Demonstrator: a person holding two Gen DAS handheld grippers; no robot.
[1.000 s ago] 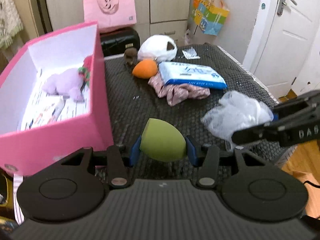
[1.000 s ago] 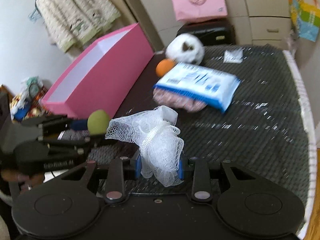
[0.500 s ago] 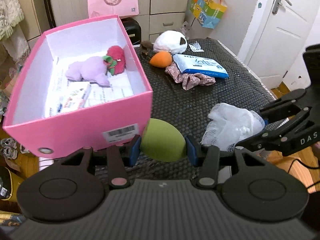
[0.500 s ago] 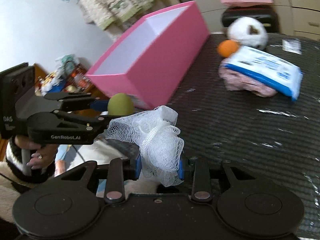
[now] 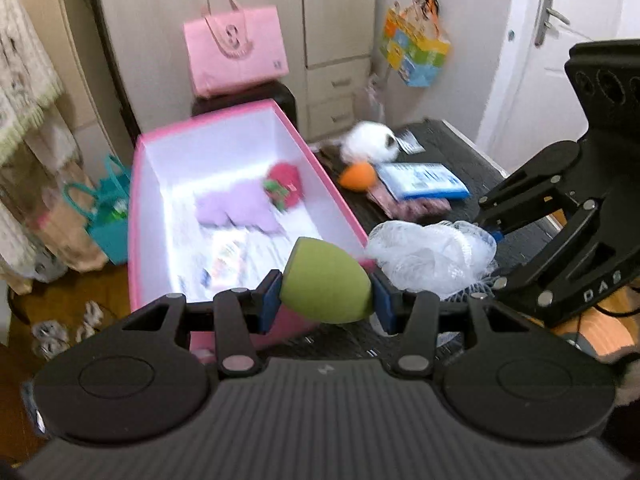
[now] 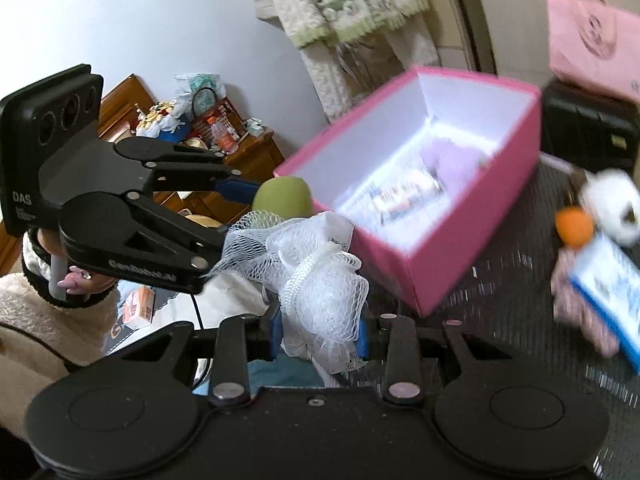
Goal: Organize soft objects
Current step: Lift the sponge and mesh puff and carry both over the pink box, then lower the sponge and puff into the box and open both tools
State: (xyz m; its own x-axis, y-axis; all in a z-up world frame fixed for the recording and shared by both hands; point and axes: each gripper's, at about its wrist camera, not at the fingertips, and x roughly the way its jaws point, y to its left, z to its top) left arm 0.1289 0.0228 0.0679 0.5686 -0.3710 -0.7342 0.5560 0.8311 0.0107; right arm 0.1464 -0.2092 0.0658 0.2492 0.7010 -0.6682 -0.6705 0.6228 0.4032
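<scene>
Here left gripper clamps green sponge, right gripper mesh pouf

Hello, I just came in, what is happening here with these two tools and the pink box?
A person is sorting soft things into the pink box, one claw in each hand. The left claw is shut on a green sponge near the box's front corner. The right claw is shut on a white mesh pouf beside it. A purple plush and a red plush lie inside the box.
</scene>
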